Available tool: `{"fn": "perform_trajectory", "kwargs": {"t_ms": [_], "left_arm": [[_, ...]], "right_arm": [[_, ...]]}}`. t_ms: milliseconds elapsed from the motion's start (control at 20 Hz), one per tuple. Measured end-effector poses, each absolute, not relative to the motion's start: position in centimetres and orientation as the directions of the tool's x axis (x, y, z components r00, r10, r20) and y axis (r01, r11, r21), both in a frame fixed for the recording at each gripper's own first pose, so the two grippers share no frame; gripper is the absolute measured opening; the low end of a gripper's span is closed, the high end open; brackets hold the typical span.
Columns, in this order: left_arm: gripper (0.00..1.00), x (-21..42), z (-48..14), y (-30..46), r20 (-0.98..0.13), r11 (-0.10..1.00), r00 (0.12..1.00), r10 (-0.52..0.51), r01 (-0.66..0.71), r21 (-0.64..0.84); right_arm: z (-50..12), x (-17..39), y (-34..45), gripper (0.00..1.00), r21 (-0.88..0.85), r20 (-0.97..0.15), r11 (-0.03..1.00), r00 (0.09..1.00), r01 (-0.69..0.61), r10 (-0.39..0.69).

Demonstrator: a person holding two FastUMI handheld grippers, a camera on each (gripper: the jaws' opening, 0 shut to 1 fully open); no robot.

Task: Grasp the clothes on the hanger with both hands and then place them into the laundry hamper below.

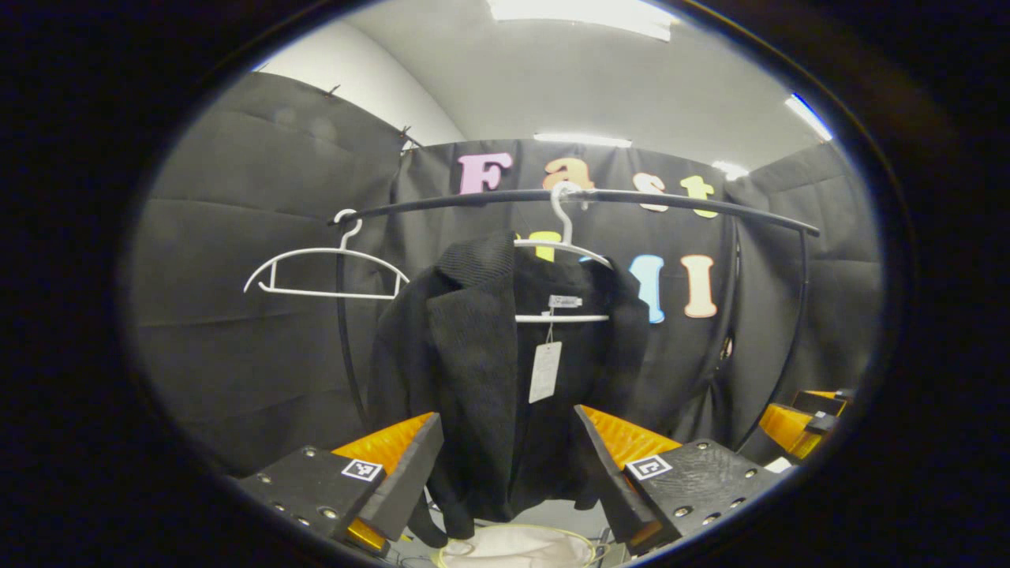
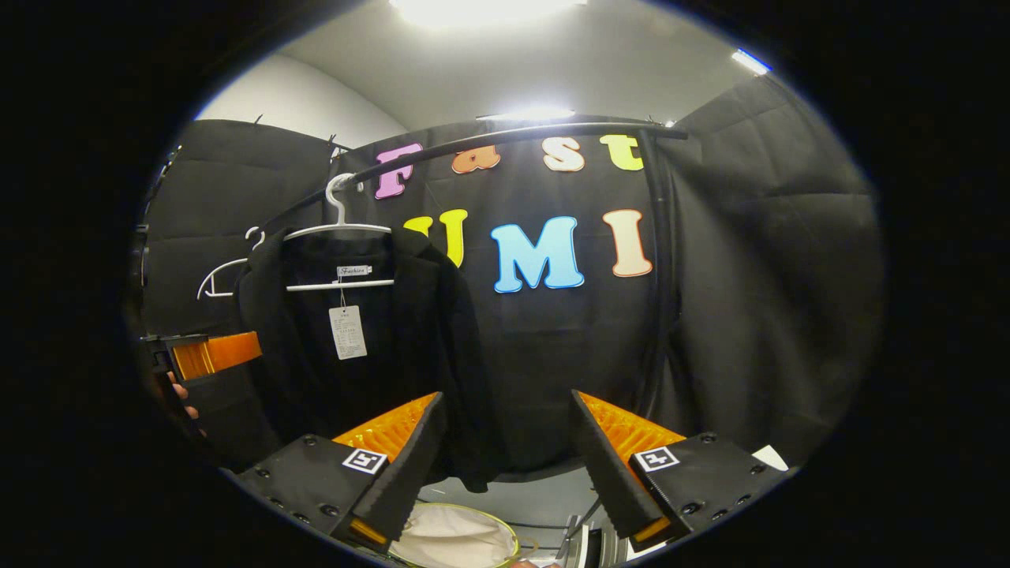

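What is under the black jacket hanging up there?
Below the black jacket sits the laundry hamper, round-rimmed with a pale lining. You can see just its top edge between the left tool fingers. The rest of the hamper and the floor below are out of sight.

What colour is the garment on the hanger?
Black garment on a white hanger; clearest in the left gripper view.
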State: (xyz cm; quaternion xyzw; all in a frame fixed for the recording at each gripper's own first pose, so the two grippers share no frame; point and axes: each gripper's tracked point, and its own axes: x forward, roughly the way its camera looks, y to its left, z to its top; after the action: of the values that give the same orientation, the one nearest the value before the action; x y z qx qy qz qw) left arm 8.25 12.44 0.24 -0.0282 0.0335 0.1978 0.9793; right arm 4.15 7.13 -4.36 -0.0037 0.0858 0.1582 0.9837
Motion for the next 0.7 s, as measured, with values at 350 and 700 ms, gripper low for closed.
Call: {"fn": "perform_trajectory", "kwargs": {"t_ms": [350, 700], "left_arm": [[0.95, 13.9, 1.5, 16.0, -0.054, 0.857, 0.855, 0.515, -0.515, 0.011], [0.95, 17.3, 1.9, 20.1, -0.044, 0.782, 0.781, 0.623, -0.62, 0.062]], "right_arm": [[-4.5, 9.6, 10.3, 0.98, 0.051, -0.132, 0.899, 0.89, -0.434, 0.437], [-6.3, 12.3, 14.4, 0.93, 0.083, -0.146, 0.815, 0.802, -0.573, 0.579]]}}
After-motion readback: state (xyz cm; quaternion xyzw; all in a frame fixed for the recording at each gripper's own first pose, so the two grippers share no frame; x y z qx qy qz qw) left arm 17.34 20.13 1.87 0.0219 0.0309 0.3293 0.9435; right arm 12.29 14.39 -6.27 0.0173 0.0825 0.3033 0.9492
